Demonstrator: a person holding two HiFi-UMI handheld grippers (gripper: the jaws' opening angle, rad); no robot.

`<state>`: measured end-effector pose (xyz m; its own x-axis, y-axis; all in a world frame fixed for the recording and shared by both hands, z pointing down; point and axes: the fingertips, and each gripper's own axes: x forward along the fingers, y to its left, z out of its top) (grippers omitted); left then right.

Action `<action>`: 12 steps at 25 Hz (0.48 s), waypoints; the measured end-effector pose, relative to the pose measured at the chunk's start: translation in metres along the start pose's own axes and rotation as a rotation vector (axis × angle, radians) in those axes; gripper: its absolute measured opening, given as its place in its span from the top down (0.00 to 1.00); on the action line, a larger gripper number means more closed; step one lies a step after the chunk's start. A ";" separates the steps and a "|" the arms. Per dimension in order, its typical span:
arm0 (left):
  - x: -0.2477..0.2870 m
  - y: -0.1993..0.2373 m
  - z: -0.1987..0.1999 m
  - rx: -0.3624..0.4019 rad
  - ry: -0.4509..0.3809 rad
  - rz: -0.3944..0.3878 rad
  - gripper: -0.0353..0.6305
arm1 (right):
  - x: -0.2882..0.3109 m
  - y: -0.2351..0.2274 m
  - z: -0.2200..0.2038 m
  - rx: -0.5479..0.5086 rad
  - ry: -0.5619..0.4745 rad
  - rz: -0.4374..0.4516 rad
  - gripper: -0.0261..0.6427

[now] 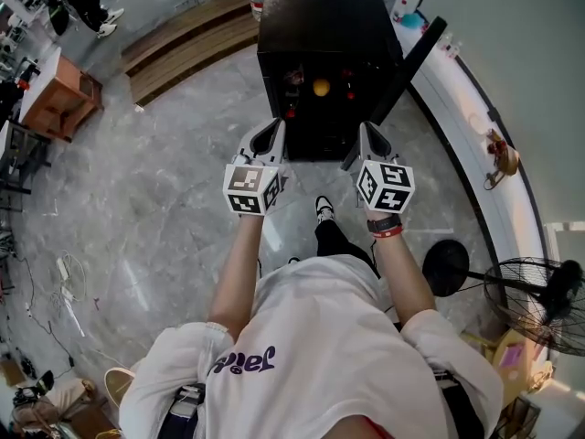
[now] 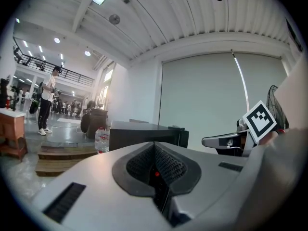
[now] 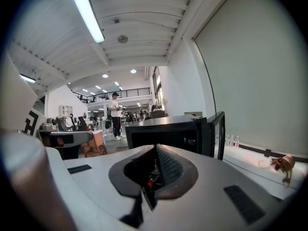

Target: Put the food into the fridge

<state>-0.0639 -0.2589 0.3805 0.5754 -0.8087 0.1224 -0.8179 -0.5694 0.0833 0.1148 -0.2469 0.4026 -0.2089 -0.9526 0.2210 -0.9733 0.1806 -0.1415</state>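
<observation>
Left gripper [image 1: 271, 131], right gripper [image 1: 369, 131] closed, fridge [image 1: 320, 16] opening facing them

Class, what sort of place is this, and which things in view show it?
Probably a big open hall or workshop, not a home: wide stone floor, a railed upper gallery, and a small black fridge open on that floor.
</observation>
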 end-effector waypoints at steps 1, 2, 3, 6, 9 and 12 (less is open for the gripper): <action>-0.005 -0.001 0.000 0.002 -0.003 0.001 0.92 | -0.005 0.001 0.000 0.002 -0.007 -0.004 0.93; -0.009 -0.003 -0.001 0.003 -0.006 0.001 0.92 | -0.011 0.001 0.000 0.003 -0.012 -0.008 0.94; -0.014 -0.004 -0.001 0.004 -0.008 0.001 0.92 | -0.015 0.002 0.000 0.000 -0.017 -0.012 0.94; -0.030 -0.007 0.000 0.008 -0.014 0.001 0.92 | -0.031 0.010 0.003 -0.021 -0.033 -0.017 0.94; -0.043 -0.011 0.002 0.011 -0.024 -0.004 0.92 | -0.043 0.015 0.006 -0.021 -0.047 -0.026 0.94; -0.053 -0.016 0.003 0.018 -0.028 -0.010 0.92 | -0.052 0.018 0.005 -0.037 -0.045 -0.039 0.94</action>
<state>-0.0813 -0.2075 0.3702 0.5837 -0.8065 0.0938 -0.8120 -0.5799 0.0665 0.1087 -0.1949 0.3840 -0.1673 -0.9689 0.1821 -0.9836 0.1515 -0.0974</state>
